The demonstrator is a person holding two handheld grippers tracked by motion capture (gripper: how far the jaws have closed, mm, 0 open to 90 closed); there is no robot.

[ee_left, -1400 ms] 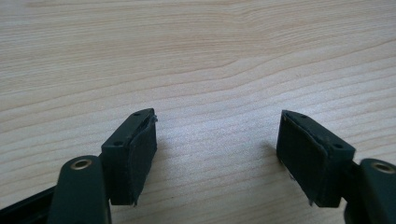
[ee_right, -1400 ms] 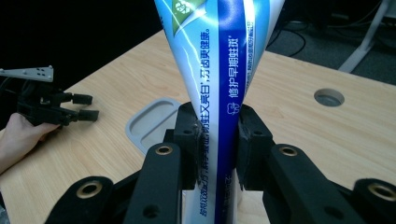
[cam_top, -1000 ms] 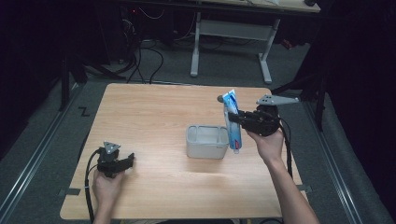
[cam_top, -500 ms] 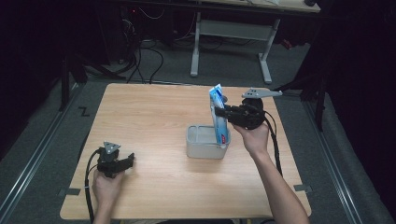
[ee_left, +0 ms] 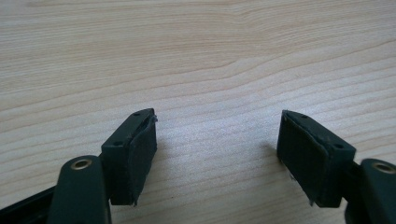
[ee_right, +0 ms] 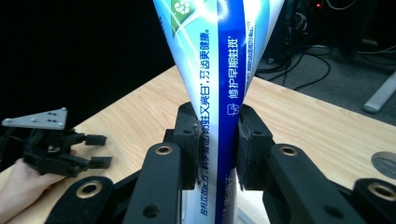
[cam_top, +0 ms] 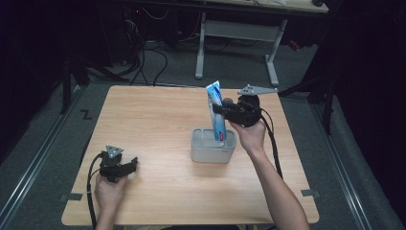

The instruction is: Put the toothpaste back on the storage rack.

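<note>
A: Since the earlier frame, the blue-and-white plastic toothpaste tube [cam_top: 218, 112] has been carried leftward, from beside the grey rectangular plastic holder [cam_top: 213, 152] to a spot over its opening.

B: How is it gripped?

A: It is clenched about mid-length by the right tongs [ee_right: 215, 149]. The left tongs [ee_left: 217, 154] are released, with nothing between them, and are rested on the light wooden table [cam_top: 153, 120] well apart from the holder.

B: How much is judged done?

A: Pickup and carry are done; lowering and release appear to be left.

B: And its axis?

A: The long axis is held nearly upright, slightly tilted, with the flat crimped end up and the lower end at the holder's rim.
</note>
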